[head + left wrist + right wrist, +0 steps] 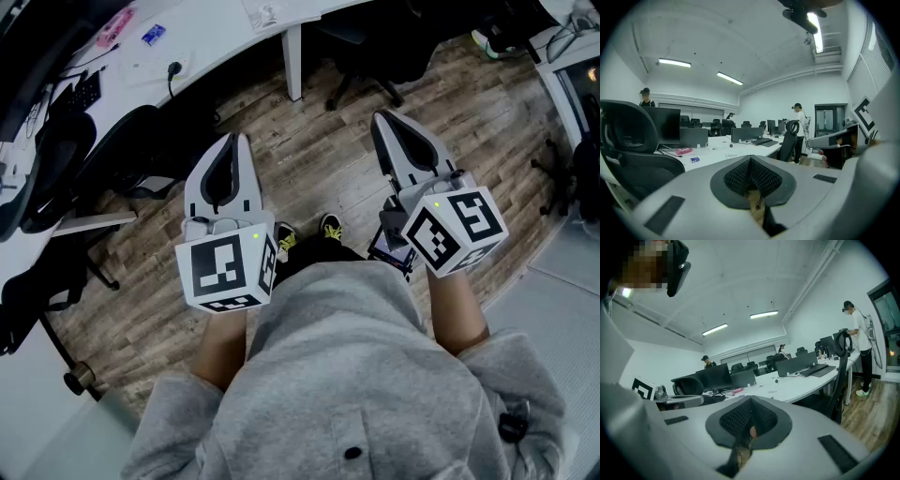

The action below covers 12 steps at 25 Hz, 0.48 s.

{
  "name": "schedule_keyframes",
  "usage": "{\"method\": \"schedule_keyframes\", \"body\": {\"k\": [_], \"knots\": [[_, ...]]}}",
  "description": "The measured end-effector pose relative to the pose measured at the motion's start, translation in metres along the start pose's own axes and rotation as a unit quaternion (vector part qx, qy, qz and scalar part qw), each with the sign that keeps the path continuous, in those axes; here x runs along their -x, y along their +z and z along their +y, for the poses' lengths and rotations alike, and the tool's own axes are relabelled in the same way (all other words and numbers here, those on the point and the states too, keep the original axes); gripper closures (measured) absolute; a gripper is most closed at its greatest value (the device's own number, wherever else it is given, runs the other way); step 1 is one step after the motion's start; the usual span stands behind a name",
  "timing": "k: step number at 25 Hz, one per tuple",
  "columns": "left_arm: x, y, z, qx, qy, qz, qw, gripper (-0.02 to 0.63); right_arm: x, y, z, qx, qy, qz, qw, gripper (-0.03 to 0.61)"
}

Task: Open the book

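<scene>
No book shows in any view. I stand on a wooden floor (pixel 319 159) and hold both grippers out in front of me, nearly level. My left gripper (pixel 234 139) has its jaws pressed together with nothing between them; in the left gripper view (pixel 751 159) the dark pads meet. My right gripper (pixel 382 117) is also shut and empty, its pads touching in the right gripper view (pixel 749 401). Each gripper carries a marker cube (pixel 225 270) near my hand.
A long white desk (pixel 216 37) runs across the far side, with a pink item (pixel 114 26) and cables on it. Black office chairs (pixel 112 150) stand at the left and under the desk. Monitors and a standing person (pixel 799 126) are farther off.
</scene>
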<state>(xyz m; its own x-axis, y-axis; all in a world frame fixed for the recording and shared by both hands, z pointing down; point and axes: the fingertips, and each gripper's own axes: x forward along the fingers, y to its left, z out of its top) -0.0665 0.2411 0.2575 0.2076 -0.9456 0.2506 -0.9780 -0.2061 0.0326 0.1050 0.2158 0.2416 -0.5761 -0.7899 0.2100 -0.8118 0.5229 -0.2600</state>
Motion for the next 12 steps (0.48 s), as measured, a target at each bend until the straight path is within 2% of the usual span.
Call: {"method": "schedule_keyframes", "body": {"k": [6, 12], "knots": [[0.001, -0.001, 0.015, -0.005, 0.001, 0.002, 1.0, 0.605, -0.011, 0.004, 0.015, -0.004, 0.001, -0.008, 1.0, 0.552], [0.005, 0.001, 0.036, 0.002, -0.002, -0.003, 1.0, 0.606, -0.026, 0.001, 0.027, -0.023, -0.016, 0.004, 1.0, 0.552]]}}
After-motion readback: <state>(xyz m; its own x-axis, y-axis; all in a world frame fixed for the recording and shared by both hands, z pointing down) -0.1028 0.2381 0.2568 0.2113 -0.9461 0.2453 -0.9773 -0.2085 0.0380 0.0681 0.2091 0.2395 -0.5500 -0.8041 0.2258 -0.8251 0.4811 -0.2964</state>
